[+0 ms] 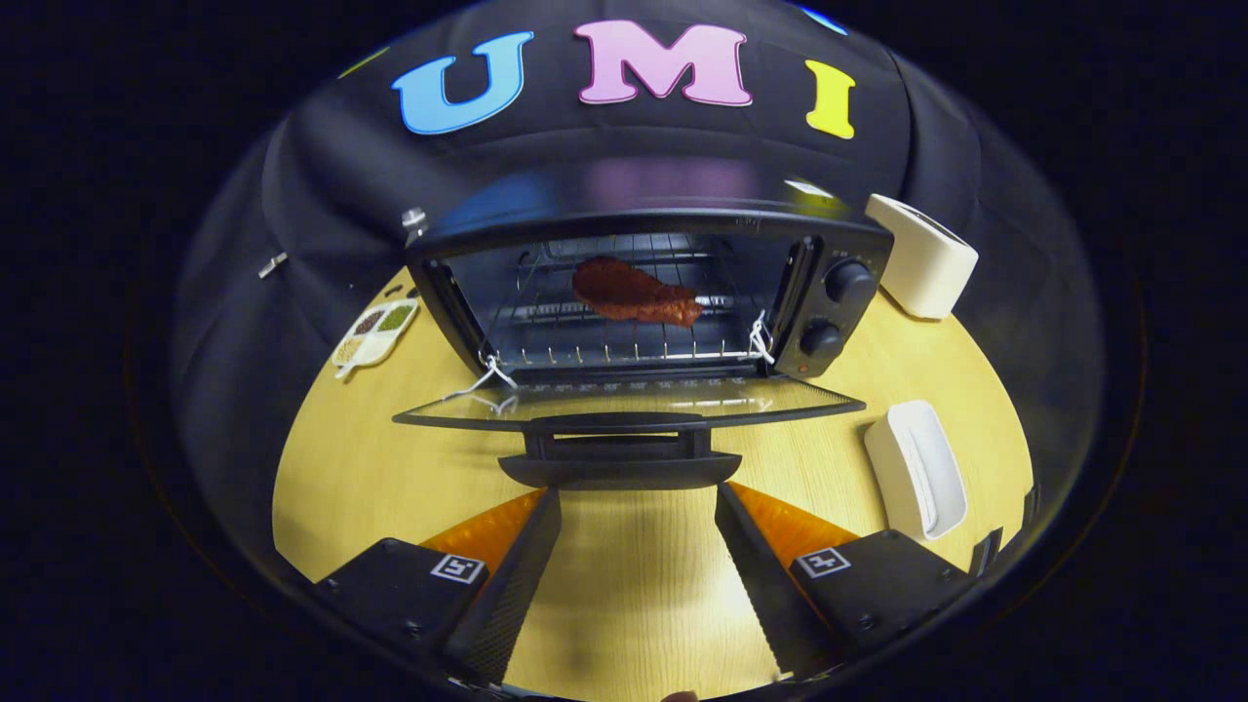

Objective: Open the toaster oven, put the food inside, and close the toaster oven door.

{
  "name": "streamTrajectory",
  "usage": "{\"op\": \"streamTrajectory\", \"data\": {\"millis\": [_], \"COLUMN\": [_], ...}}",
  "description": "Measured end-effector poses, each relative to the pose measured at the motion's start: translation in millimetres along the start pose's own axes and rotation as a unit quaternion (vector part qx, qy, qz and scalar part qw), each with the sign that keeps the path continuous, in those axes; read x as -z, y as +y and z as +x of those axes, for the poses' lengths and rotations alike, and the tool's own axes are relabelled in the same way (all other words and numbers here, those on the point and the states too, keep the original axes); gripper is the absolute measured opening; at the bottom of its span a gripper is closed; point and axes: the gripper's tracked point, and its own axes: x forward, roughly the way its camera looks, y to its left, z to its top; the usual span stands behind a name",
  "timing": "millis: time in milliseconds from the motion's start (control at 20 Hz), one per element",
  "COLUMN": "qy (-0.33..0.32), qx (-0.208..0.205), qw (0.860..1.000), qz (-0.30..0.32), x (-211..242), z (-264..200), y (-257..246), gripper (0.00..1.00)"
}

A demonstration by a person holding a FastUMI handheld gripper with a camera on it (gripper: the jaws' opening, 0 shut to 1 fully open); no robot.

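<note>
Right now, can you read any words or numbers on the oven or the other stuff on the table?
None can be read.
Around the knobs: marks too small to read.
On the gripper, square tags: black-and-white patterns, not words.
On the toaster: no text seen.
The gripper is open, its fingers just short of the open door's handle, holding nothing.

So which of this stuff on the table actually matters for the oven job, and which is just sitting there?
Part of the job:
- toaster oven, its door folded down open
- food on the rack inside
- gripper, fingers open, just short of the door handle

Just lying about:
- white toaster
- white dish
- divided tray
</note>
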Motion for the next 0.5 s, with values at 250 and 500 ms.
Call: {"op": "streamTrajectory", "data": {"millis": [250,500], "qy": [-0.038,-0.066], "qx": [0.005,0.006], "qw": [0.999,0.998], "qz": [0.004,0.002], "x": [-56,-78], "z": [8,-1], "y": [-2,-4], "gripper": [0.99,0.99]}}
